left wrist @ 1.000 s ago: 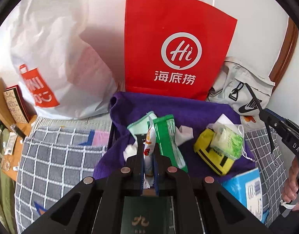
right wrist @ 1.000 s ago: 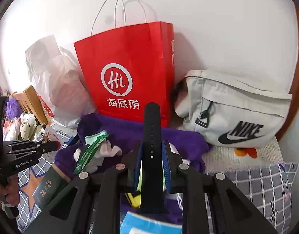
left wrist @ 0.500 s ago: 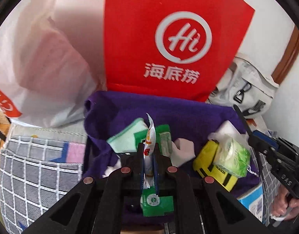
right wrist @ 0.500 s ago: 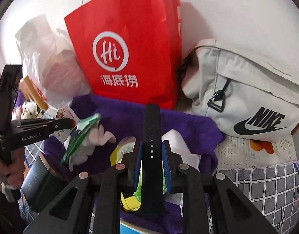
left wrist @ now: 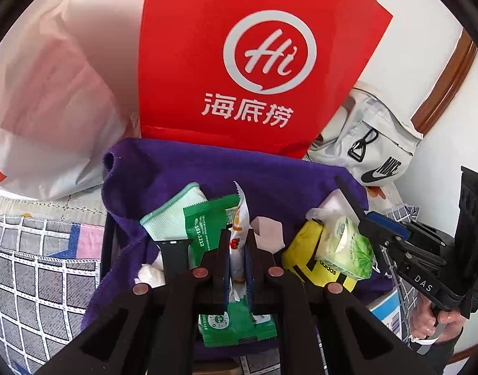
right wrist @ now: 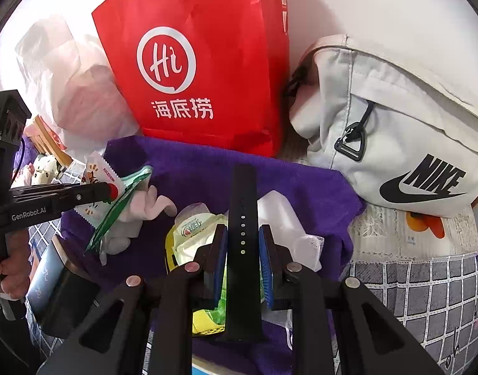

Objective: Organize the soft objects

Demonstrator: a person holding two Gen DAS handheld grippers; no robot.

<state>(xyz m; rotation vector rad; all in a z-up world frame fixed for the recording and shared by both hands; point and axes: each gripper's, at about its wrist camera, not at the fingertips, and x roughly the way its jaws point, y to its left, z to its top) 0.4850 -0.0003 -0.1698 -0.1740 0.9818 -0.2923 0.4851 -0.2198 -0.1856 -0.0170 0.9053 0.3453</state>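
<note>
While I hover both grippers over the purple towel (left wrist: 270,175), L gripper (left wrist: 237,259) pinches a snack packet (left wrist: 239,234); R gripper (right wrist: 242,250) clamps a black strap (right wrist: 243,206), long axis pointing far, toward the red bag (right wrist: 201,47).

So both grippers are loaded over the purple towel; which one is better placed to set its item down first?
Probably the right. The right gripper holds a black watch strap directly above the purple towel, beside the tissue pack. The left gripper pinches a thin snack packet over the crowded green packets.
</note>
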